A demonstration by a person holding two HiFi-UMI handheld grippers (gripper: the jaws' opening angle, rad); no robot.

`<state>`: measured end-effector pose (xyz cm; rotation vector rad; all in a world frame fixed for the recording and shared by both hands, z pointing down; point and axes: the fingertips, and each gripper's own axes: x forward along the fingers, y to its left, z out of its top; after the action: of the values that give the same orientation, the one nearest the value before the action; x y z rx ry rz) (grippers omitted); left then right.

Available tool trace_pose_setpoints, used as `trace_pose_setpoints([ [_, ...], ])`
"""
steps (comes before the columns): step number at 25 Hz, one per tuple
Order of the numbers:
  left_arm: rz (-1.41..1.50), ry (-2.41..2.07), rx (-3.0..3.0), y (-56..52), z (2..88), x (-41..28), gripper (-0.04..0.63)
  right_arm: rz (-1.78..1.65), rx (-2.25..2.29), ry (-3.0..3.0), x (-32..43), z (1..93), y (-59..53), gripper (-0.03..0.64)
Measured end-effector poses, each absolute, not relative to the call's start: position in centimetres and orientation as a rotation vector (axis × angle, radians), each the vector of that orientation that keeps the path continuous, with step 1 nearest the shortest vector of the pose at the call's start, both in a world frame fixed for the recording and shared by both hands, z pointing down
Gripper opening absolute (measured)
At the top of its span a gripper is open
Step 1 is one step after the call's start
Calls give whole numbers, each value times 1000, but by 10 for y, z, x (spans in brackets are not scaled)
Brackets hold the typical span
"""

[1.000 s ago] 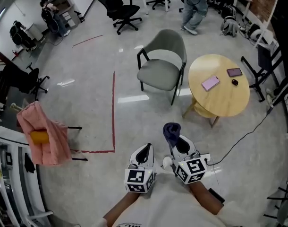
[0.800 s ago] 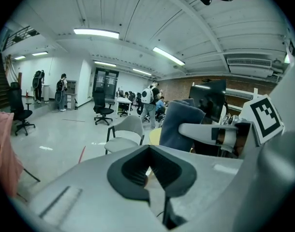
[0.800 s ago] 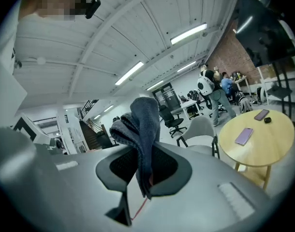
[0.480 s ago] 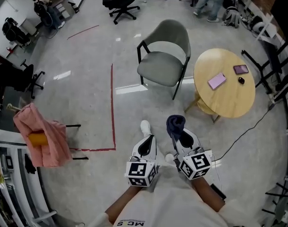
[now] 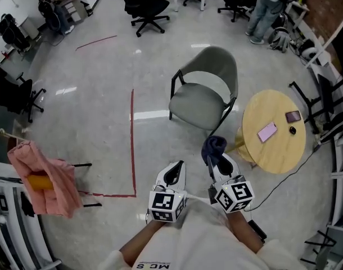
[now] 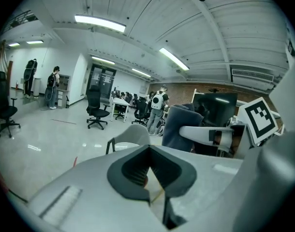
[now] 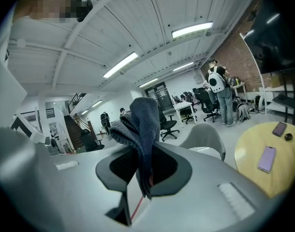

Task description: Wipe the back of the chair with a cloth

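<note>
Beside the chair point(image 5: 204, 99), a round table point(image 5: 277, 153); right gripper point(image 5: 212, 158) clamps cloth point(image 5: 214, 145)

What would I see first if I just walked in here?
A dark blue cloth pokes up from the right gripper, pinched between its jaws, near the bottom middle of the head view. Just ahead stands a grey chair, with a round wooden table to its right. At the far left hangs a big pink cloth.
</note>
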<state>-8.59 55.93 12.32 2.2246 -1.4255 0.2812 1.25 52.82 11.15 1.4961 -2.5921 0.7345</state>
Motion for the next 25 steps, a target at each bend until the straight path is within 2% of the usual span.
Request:
trace_pose_setpoints([
  [9, 265, -1385, 2234, 452, 123, -152, 0, 701, 1592, -2532, -41, 109, 426, 74],
  [25, 345, -1300, 2265, 313, 141, -102, 0, 737, 1595, -2516, -4, 134, 279, 74],
])
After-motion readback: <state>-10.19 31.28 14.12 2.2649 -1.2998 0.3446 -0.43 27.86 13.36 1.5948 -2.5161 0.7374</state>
